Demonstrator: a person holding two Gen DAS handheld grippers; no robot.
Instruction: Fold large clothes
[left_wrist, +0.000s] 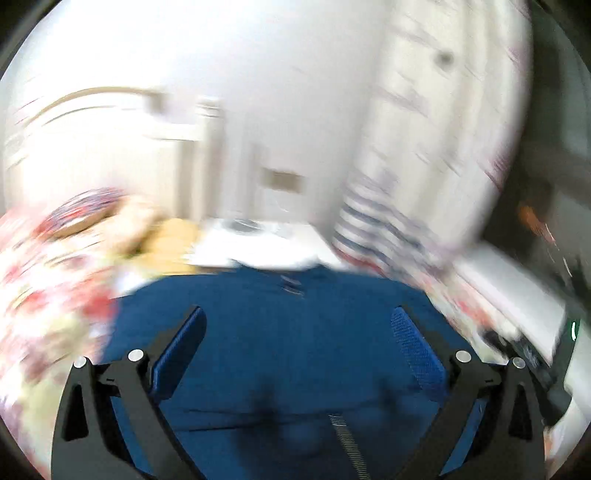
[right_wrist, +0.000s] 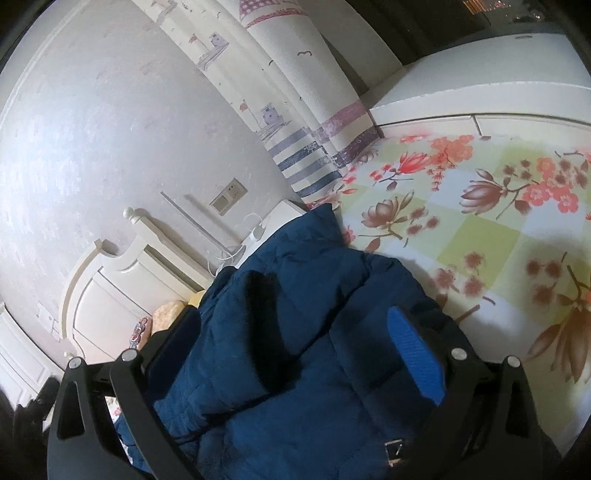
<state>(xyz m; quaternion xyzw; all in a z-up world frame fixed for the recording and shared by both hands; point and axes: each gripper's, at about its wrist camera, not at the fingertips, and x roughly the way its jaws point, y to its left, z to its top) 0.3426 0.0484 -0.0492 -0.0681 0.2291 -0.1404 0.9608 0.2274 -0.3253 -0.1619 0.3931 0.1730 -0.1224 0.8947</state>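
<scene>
The left gripper (left_wrist: 297, 332) is held wide apart over the blue padded jacket (left_wrist: 295, 350), with nothing clamped between its fingers; this view is heavily blurred. The right gripper (right_wrist: 295, 339) is likewise spread wide, and jacket fabric is seen between its fingers, though whether it is clamped cannot be told. The jacket (right_wrist: 295, 332) is laid on the floral bed sheet (right_wrist: 498, 229), its long axis running from the grippers toward the bedside table (right_wrist: 284, 214), with a pointed corner farthest out. Quilted, puffy, creased panels are seen. Bare sheet is available to the right. The headboard (right_wrist: 110, 288), the wall and a patterned curtain (right_wrist: 295, 122) stand beyond.
</scene>
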